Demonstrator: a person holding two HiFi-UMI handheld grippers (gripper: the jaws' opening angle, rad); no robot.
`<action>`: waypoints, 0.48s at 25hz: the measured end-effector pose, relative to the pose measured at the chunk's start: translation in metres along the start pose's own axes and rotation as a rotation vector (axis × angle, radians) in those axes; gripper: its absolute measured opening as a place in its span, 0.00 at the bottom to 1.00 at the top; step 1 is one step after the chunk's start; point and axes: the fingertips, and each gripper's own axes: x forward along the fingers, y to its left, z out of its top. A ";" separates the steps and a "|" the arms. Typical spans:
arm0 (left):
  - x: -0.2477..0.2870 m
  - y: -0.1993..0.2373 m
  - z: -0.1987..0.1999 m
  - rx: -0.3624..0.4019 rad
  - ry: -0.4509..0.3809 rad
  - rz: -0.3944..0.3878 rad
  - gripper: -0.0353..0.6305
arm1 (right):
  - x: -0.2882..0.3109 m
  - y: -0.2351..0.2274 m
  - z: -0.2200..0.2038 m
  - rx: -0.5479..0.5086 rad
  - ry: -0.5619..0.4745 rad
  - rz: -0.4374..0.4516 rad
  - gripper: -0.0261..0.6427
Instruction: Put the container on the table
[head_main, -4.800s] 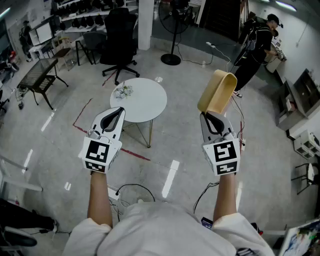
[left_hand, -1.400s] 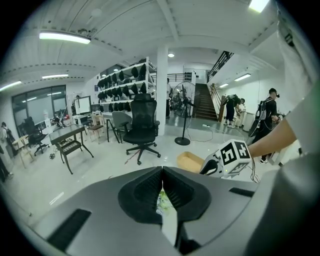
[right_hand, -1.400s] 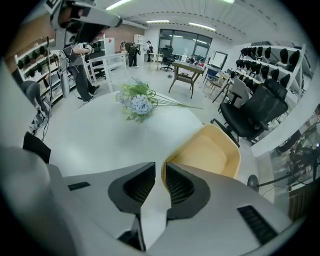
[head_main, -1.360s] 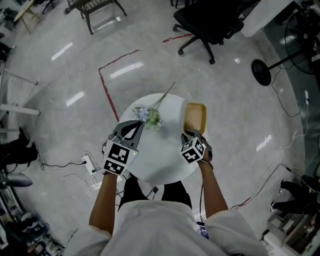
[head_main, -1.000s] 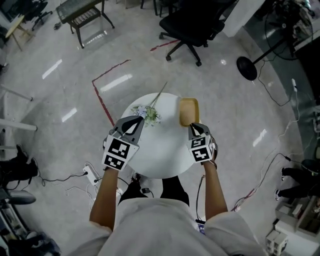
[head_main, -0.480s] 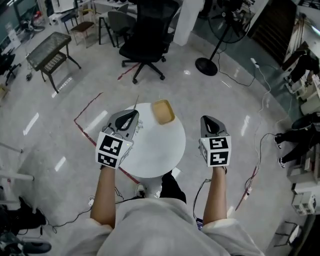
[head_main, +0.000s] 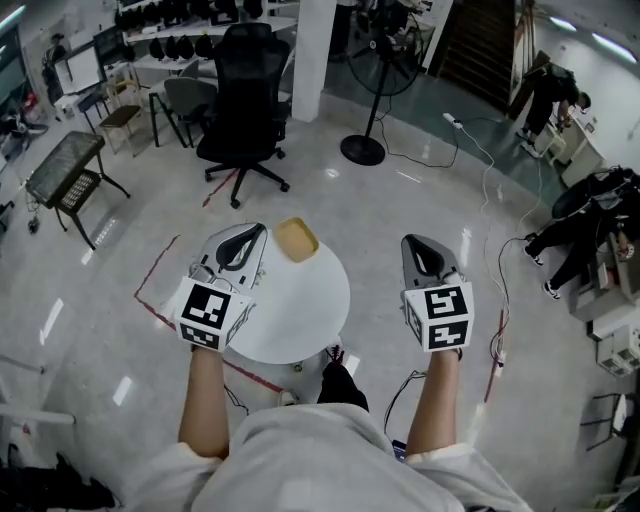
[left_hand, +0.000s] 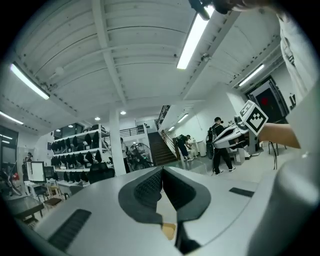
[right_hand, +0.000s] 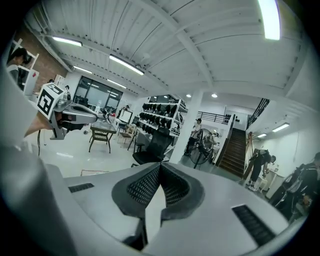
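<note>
The yellow container (head_main: 296, 240) lies on the far edge of the round white table (head_main: 300, 320), with nothing holding it. My left gripper (head_main: 247, 234) hovers over the table's left side, shut and empty, its tip just left of the container. My right gripper (head_main: 419, 247) is held off the table's right edge over the floor, shut and empty too. In the left gripper view the left gripper (left_hand: 162, 170) has its jaws meeting at the tip and points level across the room. The right gripper view shows the right gripper (right_hand: 160, 166) the same way.
A black office chair (head_main: 245, 100) and a standing fan (head_main: 375, 80) stand beyond the table. A black mesh side table (head_main: 65, 170) is at the left. Red tape (head_main: 150, 300) and cables (head_main: 480, 190) run over the floor. A person (head_main: 555, 95) stands at the far right.
The right gripper set the container on the table, let go and pulled back to the right. Both grippers have since risen and the table looks smaller and farther.
</note>
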 end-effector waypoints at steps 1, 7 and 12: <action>-0.003 -0.003 0.005 0.007 -0.007 -0.006 0.08 | -0.007 0.002 0.001 -0.005 -0.003 -0.003 0.06; -0.015 -0.016 0.016 0.028 -0.030 -0.029 0.08 | -0.031 0.010 0.005 -0.020 -0.012 -0.008 0.06; -0.017 -0.026 0.016 0.039 -0.020 -0.032 0.08 | -0.037 0.009 0.004 -0.017 -0.019 -0.005 0.06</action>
